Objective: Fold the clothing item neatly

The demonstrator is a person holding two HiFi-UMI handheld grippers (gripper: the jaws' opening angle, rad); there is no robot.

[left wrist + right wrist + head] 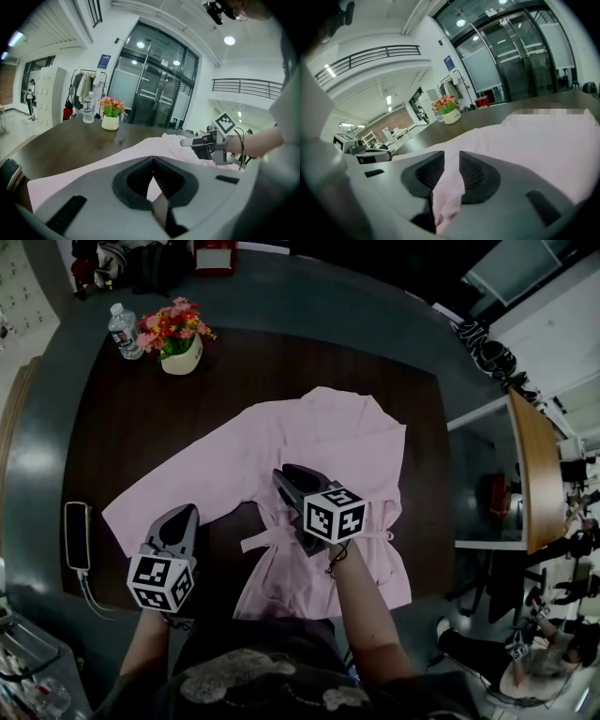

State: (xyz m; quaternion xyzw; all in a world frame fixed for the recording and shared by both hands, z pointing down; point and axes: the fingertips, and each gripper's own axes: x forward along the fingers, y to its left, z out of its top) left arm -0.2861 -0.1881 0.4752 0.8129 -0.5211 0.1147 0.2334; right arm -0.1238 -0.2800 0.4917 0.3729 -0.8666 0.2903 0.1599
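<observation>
1. Pink robe, one, lies spread on the dark bench, one sleeve stretched out left;
2. Two grippers: left gripper pressed together on the sleeve; right gripper pinching bunched waist fabric;
3. One flower pot, one water bottle, one phone; all lie apart from the robe.

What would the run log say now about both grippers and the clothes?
left gripper: shut, over sleeve | right gripper: shut on pink garment | rest of it: lying on table
</observation>
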